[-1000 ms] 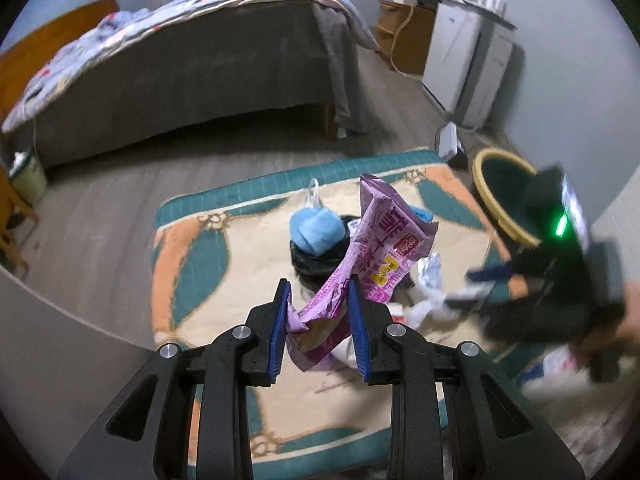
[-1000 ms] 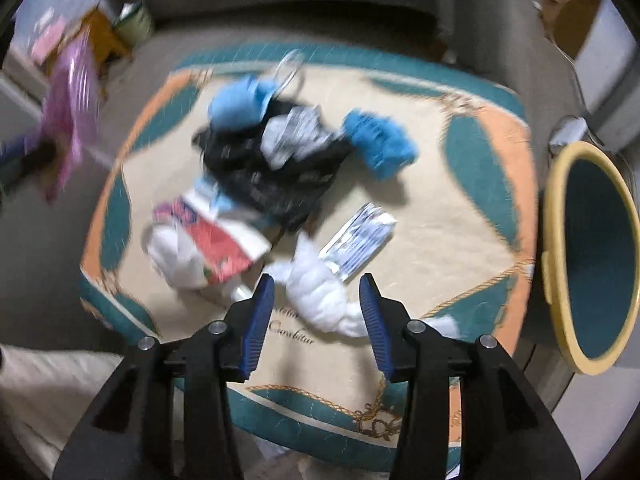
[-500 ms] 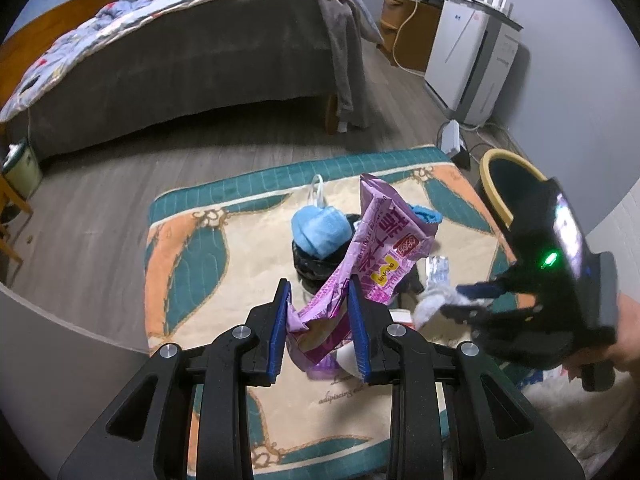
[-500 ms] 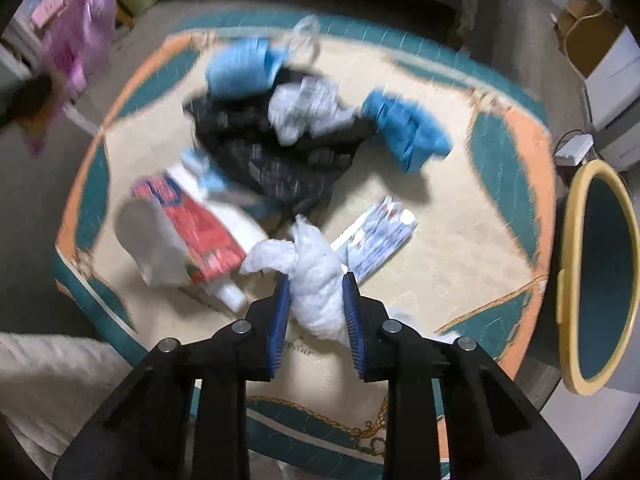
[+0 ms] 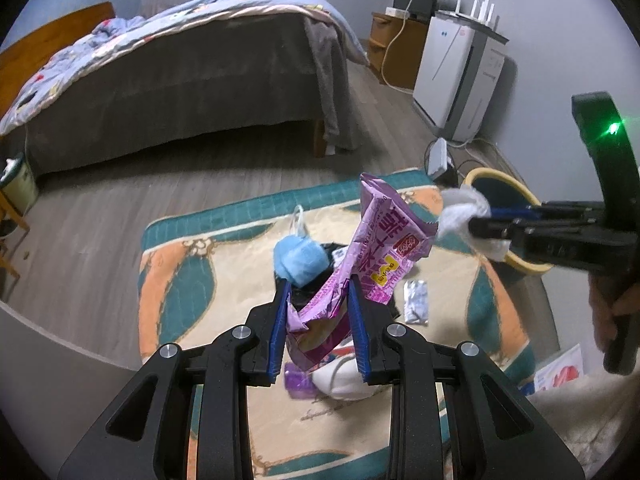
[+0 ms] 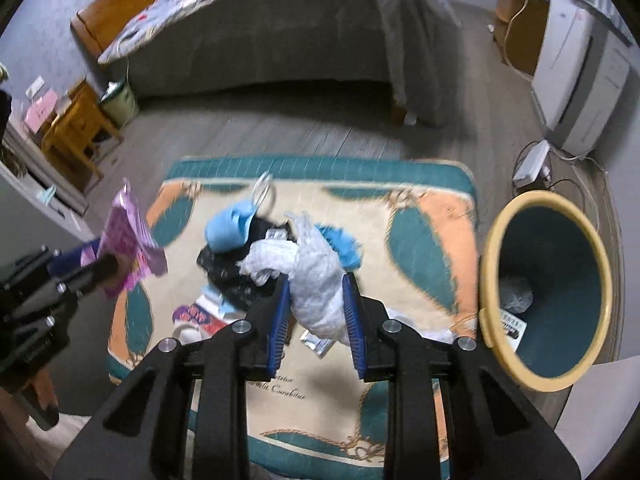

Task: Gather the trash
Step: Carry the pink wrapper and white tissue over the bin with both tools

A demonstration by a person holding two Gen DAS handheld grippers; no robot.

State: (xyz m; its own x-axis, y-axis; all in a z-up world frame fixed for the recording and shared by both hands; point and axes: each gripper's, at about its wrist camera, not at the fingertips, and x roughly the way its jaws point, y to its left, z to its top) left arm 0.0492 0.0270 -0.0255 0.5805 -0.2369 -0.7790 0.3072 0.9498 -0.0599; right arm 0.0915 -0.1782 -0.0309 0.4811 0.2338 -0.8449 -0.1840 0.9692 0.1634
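A crinkled purple foil snack wrapper [image 5: 378, 256] stands pinched in the left gripper [image 5: 320, 332] above the patterned rug [image 6: 432, 216], while the right gripper [image 6: 316, 316] clamps a wad of white crumpled plastic [image 6: 316, 280]. Off the rug's right edge, the yellow-rimmed teal bin [image 6: 492, 248] holds scraps of trash.

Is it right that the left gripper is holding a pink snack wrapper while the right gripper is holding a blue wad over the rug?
Not quite. The right gripper is shut on a white crumpled wad, not a blue one, as the right wrist view shows. The left gripper does hold the pink snack wrapper over the rug.
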